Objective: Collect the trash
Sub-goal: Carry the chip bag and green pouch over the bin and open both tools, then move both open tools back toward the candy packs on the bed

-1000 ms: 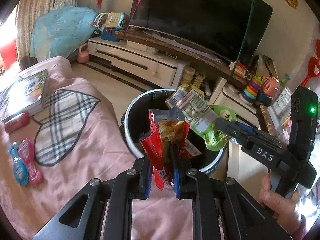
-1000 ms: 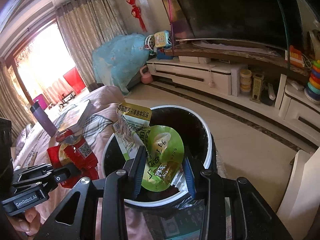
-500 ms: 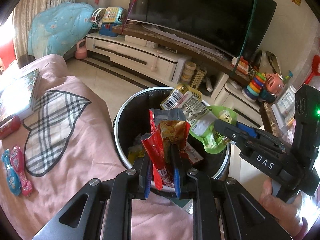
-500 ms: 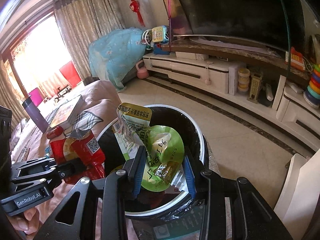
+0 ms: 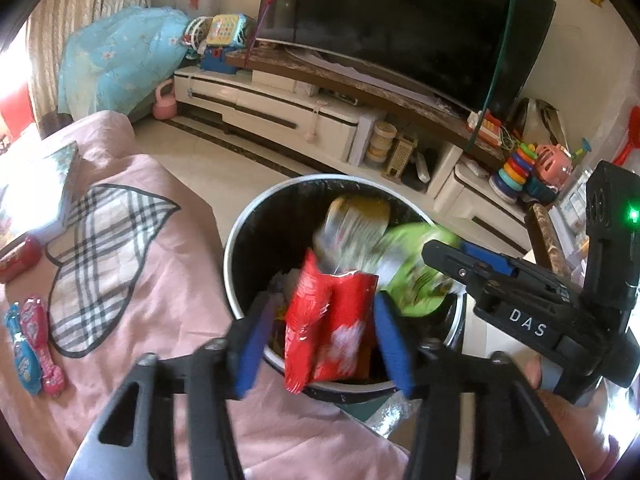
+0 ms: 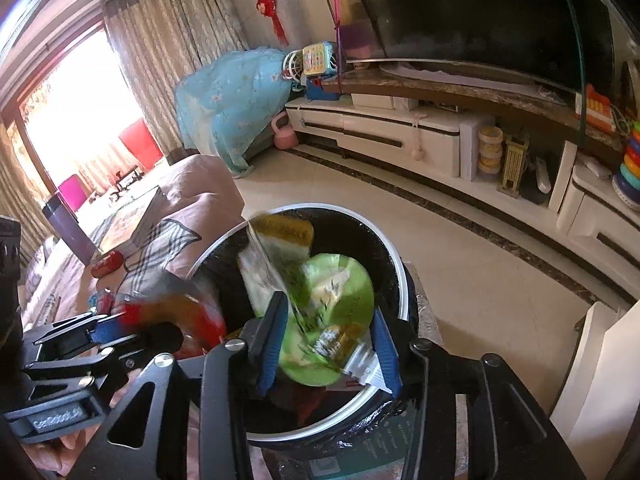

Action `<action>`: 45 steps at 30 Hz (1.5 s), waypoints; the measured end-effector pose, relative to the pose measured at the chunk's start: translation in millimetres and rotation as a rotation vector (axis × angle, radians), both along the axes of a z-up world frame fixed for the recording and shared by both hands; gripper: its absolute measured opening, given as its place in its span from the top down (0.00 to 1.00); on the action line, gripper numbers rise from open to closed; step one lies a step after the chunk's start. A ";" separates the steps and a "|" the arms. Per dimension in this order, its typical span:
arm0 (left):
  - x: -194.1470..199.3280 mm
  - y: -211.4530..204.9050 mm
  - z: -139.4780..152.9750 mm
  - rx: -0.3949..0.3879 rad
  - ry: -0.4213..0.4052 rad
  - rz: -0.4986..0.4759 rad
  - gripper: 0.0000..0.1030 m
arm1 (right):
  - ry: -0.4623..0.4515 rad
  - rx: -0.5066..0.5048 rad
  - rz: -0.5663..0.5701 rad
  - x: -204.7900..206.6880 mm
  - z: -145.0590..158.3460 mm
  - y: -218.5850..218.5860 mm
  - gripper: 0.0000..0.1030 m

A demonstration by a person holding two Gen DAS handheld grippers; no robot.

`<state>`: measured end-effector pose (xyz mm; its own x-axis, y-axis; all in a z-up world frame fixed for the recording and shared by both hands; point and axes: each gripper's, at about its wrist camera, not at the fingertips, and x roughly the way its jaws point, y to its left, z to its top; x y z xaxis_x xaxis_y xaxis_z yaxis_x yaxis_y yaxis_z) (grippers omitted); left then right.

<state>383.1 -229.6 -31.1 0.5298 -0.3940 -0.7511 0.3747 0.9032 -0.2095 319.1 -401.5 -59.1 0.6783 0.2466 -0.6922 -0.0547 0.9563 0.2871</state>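
Note:
A round black trash bin with a white rim (image 5: pixel 236 240) (image 6: pixel 404 276) stands beside the pink-covered sofa. My left gripper (image 5: pixel 324 344) is open over the bin; a red snack wrapper (image 5: pixel 332 320) hangs loose and blurred between its fingers. My right gripper (image 6: pixel 328 344) is open too; a green and yellow wrapper (image 6: pixel 320 300) sits blurred between its fingers above the bin. In the left wrist view the right gripper (image 5: pixel 440 256) reaches in from the right with the green wrapper (image 5: pixel 416 268).
A pink blanket with a plaid heart (image 5: pixel 104 260) covers the sofa at left, with a book (image 5: pixel 36 188), a red packet (image 5: pixel 18 258) and blue and pink candy packs (image 5: pixel 34 348). A white TV stand (image 5: pixel 280 116) and toys (image 5: pixel 528 172) lie beyond the bin.
Both grippers have opened over the bin. The red wrapper and the green wrapper have come loose and are blurred, moving down toward the bin.

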 end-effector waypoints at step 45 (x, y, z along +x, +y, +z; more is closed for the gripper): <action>-122.1 252.1 -6.5 -0.087 0.072 0.409 0.33 | -0.028 0.163 0.254 -77.9 -2.9 153.1 0.06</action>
<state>261.0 22.5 -37.6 0.6032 -0.2258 -0.7649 -0.0287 0.9523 -0.3038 241.2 -248.4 -62.0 0.5991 0.5172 -0.6113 -0.2967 0.8525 0.4305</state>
